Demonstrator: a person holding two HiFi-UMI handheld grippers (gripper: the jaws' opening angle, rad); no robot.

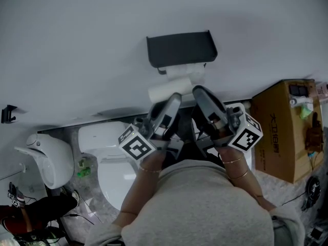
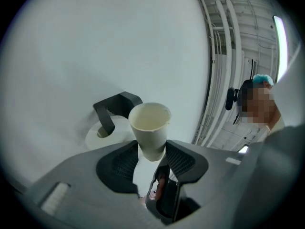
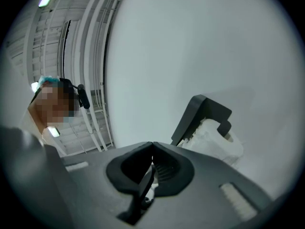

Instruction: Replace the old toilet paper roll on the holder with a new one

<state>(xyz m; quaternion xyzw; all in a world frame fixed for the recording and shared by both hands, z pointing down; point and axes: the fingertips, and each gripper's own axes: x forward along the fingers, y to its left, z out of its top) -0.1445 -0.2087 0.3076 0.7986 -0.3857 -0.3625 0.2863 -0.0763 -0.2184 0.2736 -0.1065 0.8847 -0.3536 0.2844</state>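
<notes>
Left gripper view told it plainly: the left claw (image 2: 152, 146) was pinching an empty cardboard tube (image 2: 150, 123), open end up, with the pads on its lower part. Behind it, on the wall (image 1: 77, 45), the black holder (image 2: 116, 104) carried a white toilet paper roll (image 2: 101, 136). Right gripper view showed the right claw (image 3: 152, 146) pressed together with nothing between its tips, holder and roll off to its right. Head view had both claws aimed at the wall just under the holder, the tube just below and left of the roll. A toilet (image 1: 102, 137) sat lower left and a cardboard box (image 1: 284, 132) at the right.
</notes>
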